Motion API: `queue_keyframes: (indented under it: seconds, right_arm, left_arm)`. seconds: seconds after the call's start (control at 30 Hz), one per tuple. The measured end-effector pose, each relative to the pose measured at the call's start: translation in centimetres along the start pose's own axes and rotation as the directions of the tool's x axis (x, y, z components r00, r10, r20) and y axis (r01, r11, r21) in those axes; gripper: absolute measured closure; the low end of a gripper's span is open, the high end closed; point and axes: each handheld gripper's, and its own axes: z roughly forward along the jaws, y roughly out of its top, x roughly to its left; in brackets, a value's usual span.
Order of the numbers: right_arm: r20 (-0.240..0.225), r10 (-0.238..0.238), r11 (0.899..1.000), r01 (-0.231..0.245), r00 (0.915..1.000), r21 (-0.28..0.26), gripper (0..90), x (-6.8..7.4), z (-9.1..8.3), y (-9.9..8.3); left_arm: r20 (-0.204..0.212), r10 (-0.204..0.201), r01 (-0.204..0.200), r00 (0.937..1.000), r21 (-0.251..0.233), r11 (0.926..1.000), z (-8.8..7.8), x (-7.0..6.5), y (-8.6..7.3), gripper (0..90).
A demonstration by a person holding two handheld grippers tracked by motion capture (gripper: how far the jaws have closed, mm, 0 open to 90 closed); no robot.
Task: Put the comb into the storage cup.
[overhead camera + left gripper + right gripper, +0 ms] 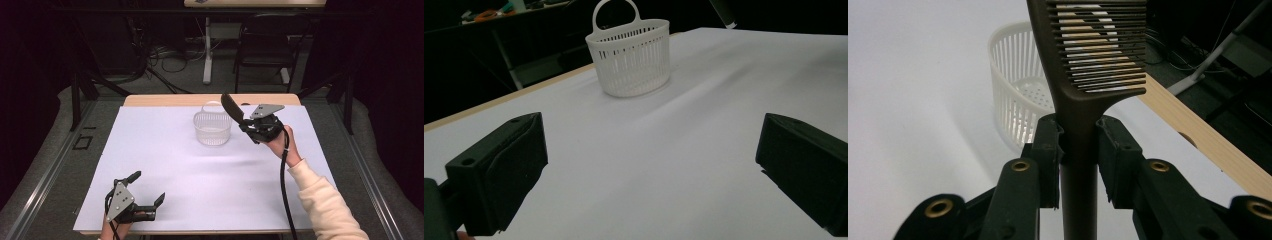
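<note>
High view: up above the near edge of the table [210, 190], looking forward and down — far enough back to see the whole top.
Left gripper view: low over the table, looking across it at the basket [630, 57], a little way off.
Right gripper view: very close — right behind the comb [1088, 65], basket just past it.
Shared: all three see the basket.

- There are no words, numbers, labels or signs to read anywhere.
- The white basket [631, 57] has no writing on it.
- The dark comb [1088, 65] has none either.
</note>
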Motion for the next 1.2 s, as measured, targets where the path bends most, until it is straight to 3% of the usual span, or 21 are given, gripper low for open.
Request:
queue_keyframes:
  seconds: [1.2]
  right_arm:
    - [0.024,-0.017,0.999,0.017,0.9996,-0.028,71.7,-0.1,0.5,3.1]
  left_arm:
    - [0.003,-0.006,0.006,1.0,0.001,1.0,0.0,0.1,-0.1,0.1]
